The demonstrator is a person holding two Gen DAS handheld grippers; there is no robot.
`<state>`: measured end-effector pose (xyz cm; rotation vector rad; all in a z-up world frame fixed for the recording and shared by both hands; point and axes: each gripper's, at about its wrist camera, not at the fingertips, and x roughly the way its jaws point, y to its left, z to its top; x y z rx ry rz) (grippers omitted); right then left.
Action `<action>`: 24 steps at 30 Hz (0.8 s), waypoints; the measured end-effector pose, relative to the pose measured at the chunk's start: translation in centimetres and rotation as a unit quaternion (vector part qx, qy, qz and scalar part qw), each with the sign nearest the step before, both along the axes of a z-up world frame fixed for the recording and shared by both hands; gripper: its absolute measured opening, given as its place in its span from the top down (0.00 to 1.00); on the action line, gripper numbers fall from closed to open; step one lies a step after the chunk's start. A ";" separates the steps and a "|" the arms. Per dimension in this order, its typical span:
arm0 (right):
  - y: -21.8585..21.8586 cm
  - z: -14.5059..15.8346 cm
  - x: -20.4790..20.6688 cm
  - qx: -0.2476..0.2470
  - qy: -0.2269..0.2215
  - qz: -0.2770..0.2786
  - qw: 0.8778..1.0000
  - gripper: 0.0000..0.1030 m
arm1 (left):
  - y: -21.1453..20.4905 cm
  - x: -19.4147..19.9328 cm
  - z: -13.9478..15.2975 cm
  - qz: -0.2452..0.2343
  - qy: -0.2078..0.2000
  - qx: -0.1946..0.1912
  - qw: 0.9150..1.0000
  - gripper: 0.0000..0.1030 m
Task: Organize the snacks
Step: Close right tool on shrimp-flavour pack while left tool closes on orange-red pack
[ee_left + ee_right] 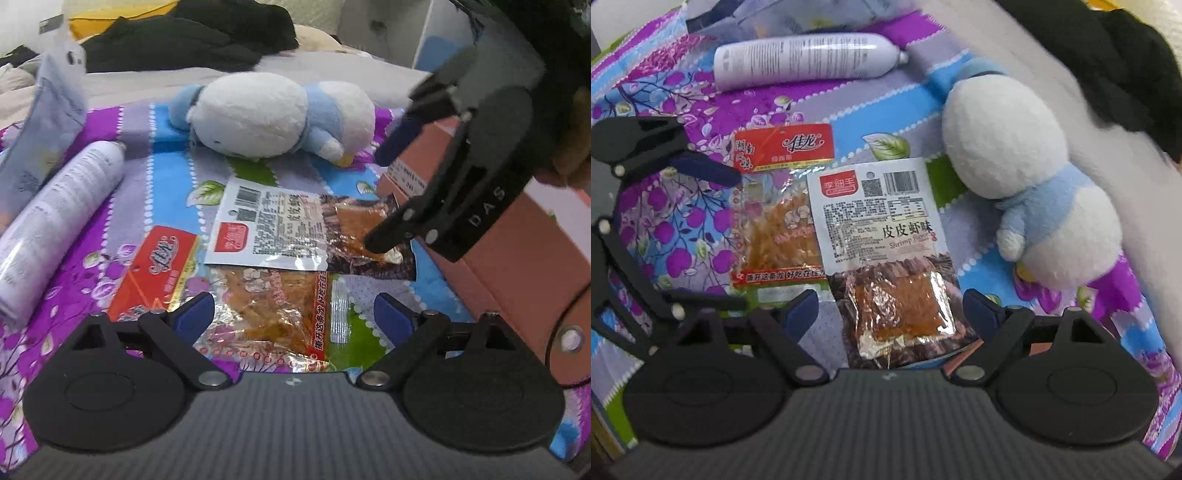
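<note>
Two snack packets lie on the flowered cloth. A white-and-dark shrimp snack packet overlaps a red-topped clear packet. My left gripper is open, its blue pads on either side of the red-topped packet's near end. My right gripper is open, straddling the dark end of the shrimp packet. In the left wrist view the right gripper reaches in from the right, its lower finger touching that end. The left gripper shows at the left of the right wrist view.
A white and blue plush penguin lies beyond the packets. A lilac spray can lies on the cloth. A pink box stands at the right. Dark clothes lie behind.
</note>
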<state>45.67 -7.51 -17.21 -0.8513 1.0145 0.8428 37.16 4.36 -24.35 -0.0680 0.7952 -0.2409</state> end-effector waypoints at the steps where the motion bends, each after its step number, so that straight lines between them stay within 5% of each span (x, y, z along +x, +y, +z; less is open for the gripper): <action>1: 0.3 -0.5 0.2 -0.007 0.009 0.009 1.000 0.16 | 0.0 0.2 -0.2 0.000 0.001 0.001 1.000 0.08; 14: 2.9 -5.7 2.2 -0.120 0.066 0.045 0.990 0.17 | -0.4 2.9 -3.4 -0.006 0.033 0.033 0.999 0.10; 19: 3.5 -6.2 2.2 -0.130 0.074 0.046 0.988 0.21 | -0.2 2.7 -3.4 0.011 0.027 0.023 0.999 0.23; 24: 3.2 -6.0 2.2 -0.115 0.075 0.042 0.990 0.44 | 0.4 3.2 -3.2 0.011 0.034 0.008 0.999 0.33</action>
